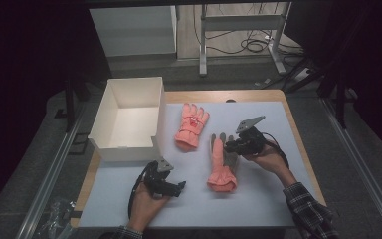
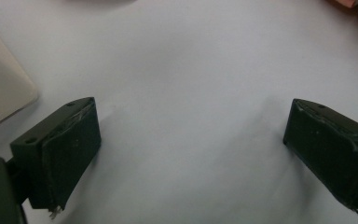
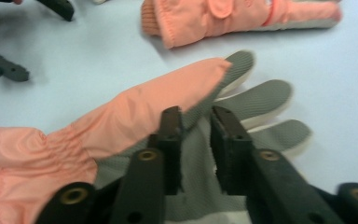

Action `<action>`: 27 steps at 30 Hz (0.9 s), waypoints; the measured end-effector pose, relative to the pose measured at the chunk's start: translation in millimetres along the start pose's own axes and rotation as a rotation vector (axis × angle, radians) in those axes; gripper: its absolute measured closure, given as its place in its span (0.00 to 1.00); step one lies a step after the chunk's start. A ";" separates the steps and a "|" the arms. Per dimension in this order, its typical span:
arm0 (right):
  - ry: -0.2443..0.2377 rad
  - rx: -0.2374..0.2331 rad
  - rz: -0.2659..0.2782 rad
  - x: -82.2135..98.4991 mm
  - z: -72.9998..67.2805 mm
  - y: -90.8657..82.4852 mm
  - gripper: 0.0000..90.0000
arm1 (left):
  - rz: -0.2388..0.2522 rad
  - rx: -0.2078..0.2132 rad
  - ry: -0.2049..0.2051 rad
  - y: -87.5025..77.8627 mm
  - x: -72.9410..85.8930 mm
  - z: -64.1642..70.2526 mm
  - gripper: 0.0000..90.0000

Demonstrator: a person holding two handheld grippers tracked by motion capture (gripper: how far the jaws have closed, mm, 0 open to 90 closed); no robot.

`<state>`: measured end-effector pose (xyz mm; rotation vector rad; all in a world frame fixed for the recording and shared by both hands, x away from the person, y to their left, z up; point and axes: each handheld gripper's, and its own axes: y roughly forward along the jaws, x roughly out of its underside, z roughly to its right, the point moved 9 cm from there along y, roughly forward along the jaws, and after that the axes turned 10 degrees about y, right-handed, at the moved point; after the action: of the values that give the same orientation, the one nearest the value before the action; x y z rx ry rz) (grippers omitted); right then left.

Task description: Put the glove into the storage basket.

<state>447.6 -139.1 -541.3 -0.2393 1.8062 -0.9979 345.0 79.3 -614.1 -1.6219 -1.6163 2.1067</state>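
Your left gripper point(image 1: 179, 187) sits nearest the camera in the high view, low over the pale mat point(image 1: 258, 199) near its front edge, and its own view shows its jaws spread wide with bare mat between them, so it is released and grasps nothing. Your right gripper point(image 1: 227, 146) is over the nearer glove point(image 1: 222, 169), which lies on the mat between your two hands, orange cuff toward you and grey palm partly turned up with an orange flap folded across it. In the right gripper view the jaws stand a small gap apart just above the grey palm point(image 3: 200, 186); a narrow strip of grey fabric shows between them, and the pads do not press on it. A second orange glove point(image 1: 191, 127) lies flat farther back, just beside the white box point(image 1: 129, 119) at the mat's left.
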 end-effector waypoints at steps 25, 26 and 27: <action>0.155 0.088 0.126 -60.3 -0.2 15.6 0.53 | 0.002 0.000 0.000 0.1 0.0 0.0 0.04; 0.155 0.085 0.126 -63.1 -0.9 17.9 0.52 | 0.000 0.000 0.001 0.0 0.1 -0.1 0.04; 0.157 0.079 0.126 -65.5 -1.9 20.4 0.51 | -0.001 -0.001 0.002 -0.1 0.2 -0.2 0.04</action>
<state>482.1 -87.8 -511.3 0.0018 1.8933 -1.0186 345.1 79.6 -614.1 -1.6223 -1.6171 2.1034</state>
